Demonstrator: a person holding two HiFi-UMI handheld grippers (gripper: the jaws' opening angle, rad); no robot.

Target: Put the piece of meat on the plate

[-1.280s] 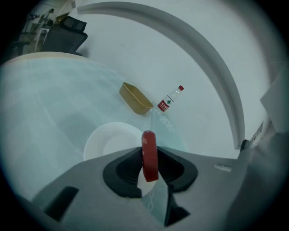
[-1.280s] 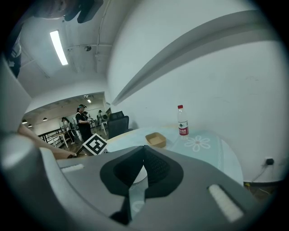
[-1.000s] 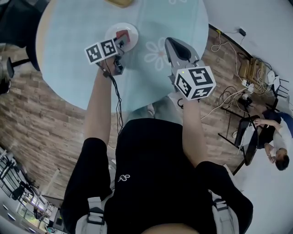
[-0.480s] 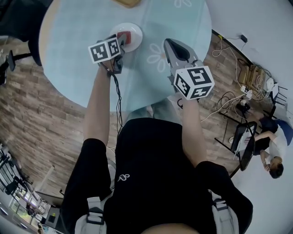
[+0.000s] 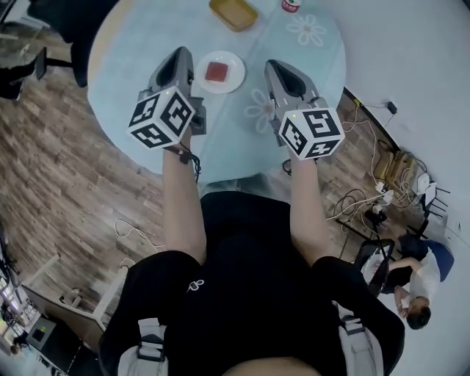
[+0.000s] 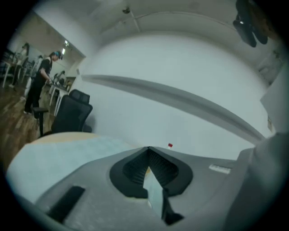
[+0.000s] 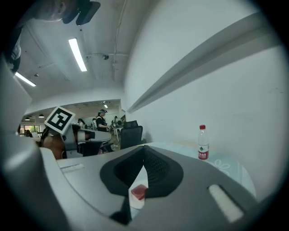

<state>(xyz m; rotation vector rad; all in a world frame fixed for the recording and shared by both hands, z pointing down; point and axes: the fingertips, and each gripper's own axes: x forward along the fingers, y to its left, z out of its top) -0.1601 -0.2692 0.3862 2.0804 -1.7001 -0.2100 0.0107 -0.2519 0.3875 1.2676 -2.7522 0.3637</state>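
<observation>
A red piece of meat (image 5: 216,71) lies on a small white plate (image 5: 236,82) on the round table's pale blue cloth (image 5: 139,51). Neither gripper touches it. My left gripper (image 5: 181,53) is held up above the table just left of the plate, its jaws shut and empty; in the left gripper view its tips (image 6: 147,148) meet. My right gripper (image 5: 274,65) hovers right of the plate, also shut with nothing in it. In the right gripper view the meat (image 7: 138,191) and plate (image 7: 135,203) show below its closed tips (image 7: 144,146).
A yellow tray (image 5: 233,13) and a red-capped water bottle (image 5: 291,4) stand at the table's far side; the bottle (image 7: 203,143) also shows in the right gripper view. A black office chair (image 6: 72,113) stands beyond the table. Cables (image 5: 371,165) lie on the floor at right.
My left gripper has let go of the meat on the plate, lifted well up off it and shut. The right gripper has risen a little.
</observation>
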